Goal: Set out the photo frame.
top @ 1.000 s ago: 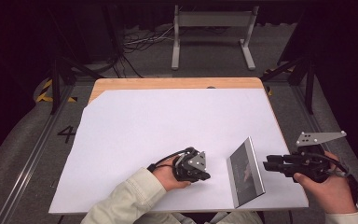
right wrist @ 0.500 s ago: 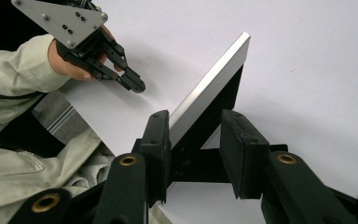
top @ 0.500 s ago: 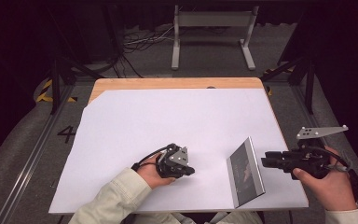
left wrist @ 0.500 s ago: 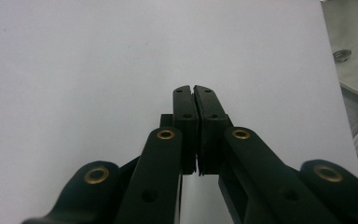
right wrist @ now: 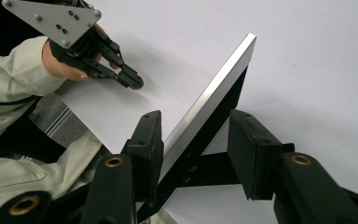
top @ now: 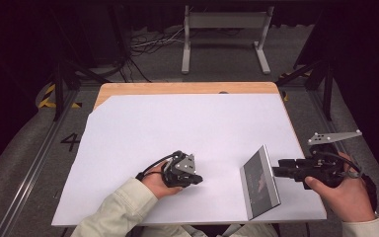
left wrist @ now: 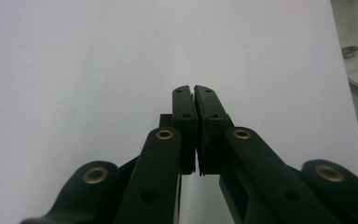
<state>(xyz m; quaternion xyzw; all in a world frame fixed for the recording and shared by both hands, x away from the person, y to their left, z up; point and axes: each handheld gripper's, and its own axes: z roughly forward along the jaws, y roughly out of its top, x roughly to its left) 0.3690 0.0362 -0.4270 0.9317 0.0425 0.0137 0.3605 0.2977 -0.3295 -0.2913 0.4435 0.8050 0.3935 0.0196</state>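
The picture frame point(top: 260, 183) stands propped on its edge near the front right corner of the desk point(top: 187, 123), its dark glass face turned toward the middle of the white sheet and its silver rim catching light. In the right gripper view the frame point(right wrist: 209, 100) rises slantwise between our right gripper's jaws, and the black stand behind it runs down toward the sheet. Our right gripper point(right wrist: 196, 144) has just been opening; the frame's edge sits between the jaws, and we see a clear gap on the side of the far pad, so we judge the grip let go, though the near pad may yet brush the rim; we cannot tell for certain. From above, the right gripper point(top: 278, 172) lies level, just beside the frame's right edge. Our left gripper point(top: 196, 178) rests on the sheet well apart from the frame, left of it, and its own view shows the jaws point(left wrist: 195, 126) pressed together on nothing, bare white sheet beneath. We reckon the setting-up is nearly done: the frame stands by itself on its stand. What is left, as we judge it, is to draw the right gripper clear without tipping the frame, which looks light and easily knocked.
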